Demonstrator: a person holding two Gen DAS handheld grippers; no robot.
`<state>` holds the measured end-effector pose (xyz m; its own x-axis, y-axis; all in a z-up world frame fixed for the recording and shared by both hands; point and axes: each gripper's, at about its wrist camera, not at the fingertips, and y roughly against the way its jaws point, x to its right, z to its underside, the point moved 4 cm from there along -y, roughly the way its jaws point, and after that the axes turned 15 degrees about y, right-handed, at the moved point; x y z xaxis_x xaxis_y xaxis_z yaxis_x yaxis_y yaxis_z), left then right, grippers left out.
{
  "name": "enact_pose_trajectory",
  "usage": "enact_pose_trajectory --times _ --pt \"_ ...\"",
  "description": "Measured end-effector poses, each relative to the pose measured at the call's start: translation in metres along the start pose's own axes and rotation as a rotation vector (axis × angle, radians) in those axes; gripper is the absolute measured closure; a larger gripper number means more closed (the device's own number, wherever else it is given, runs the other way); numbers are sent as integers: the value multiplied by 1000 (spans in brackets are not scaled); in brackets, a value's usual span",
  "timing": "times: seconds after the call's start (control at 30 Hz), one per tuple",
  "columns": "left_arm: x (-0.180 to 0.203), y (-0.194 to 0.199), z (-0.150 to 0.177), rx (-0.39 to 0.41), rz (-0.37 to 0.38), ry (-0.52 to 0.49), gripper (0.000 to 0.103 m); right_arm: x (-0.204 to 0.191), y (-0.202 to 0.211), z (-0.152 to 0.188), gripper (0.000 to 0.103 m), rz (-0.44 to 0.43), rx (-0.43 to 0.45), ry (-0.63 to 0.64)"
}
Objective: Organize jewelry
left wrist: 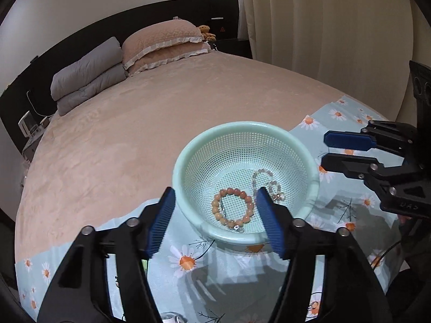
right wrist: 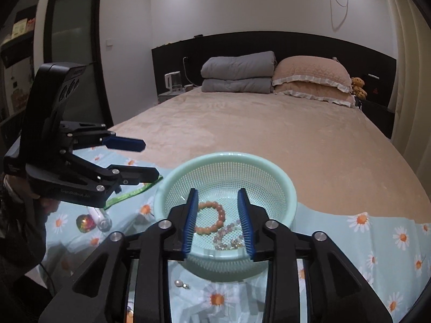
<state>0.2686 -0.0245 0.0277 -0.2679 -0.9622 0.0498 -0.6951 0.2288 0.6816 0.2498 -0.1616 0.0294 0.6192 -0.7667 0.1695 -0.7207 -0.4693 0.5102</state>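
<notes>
You are holding your left gripper (left wrist: 215, 220) wide open and empty over the near rim of the mint basket (left wrist: 188, 156). The orange bead bracelet (left wrist: 233, 207) is lying on the mesh between its fingers, the pale bead bracelet (left wrist: 262, 176) just beyond. Your right gripper (right wrist: 218, 220) is hanging open and empty above the same basket. Farther back, the pillows (right wrist: 309, 80) are resting on the bed (right wrist: 269, 134).
</notes>
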Motion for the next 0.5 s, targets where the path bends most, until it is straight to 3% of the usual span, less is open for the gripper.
enact_pose_trajectory --times 0.1,0.23,0.5 --pt "0 2 7 -12 -31 -12 36 -5 0 16 70 -44 -26 -9" --pt "-5 14 15 -9 -73 6 22 -27 -8 40 70 -113 -85 12" --pt "-21 32 46 -39 -115 38 14 -61 -67 85 70 -209 -278 22"
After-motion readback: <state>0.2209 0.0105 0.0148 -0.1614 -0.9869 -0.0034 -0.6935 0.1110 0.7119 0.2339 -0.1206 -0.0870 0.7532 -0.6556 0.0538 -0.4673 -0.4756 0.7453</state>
